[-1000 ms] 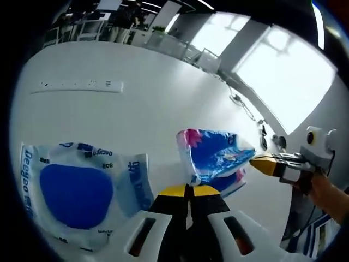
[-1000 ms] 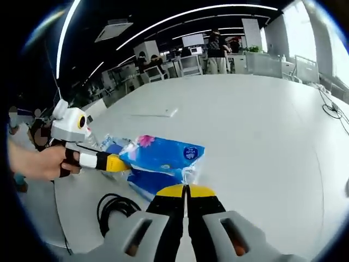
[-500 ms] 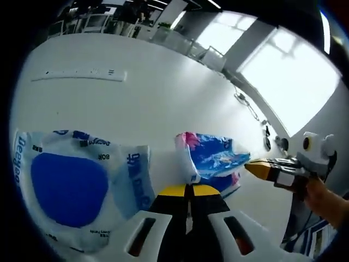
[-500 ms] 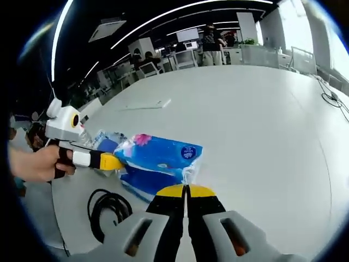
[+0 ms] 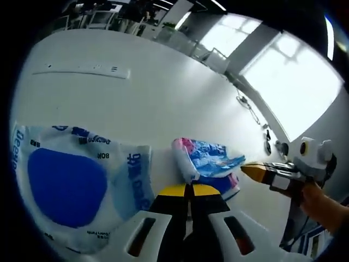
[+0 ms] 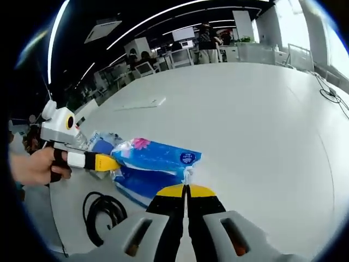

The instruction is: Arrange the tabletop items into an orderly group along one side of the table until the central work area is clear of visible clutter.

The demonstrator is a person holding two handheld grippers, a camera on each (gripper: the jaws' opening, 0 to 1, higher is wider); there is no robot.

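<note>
A blue tissue pack with pink flowers stretches between my two grippers, just over a darker blue pack on the white table. My left gripper is shut on the pack's near wrapper end. It enters the right gripper view from the left as the left gripper, held by a hand. My right gripper is shut on the pack's other corner, and shows as the right gripper in the left gripper view.
A large white and blue soft pack lies left of the left gripper. A white power strip rests farther out on the table. A coiled black cable sits near the table edge. Desks and people stand far behind.
The tissue pack held between both grippers has sunk lower and flatter onto the darker pack. Both views have shifted a little with the hands.
</note>
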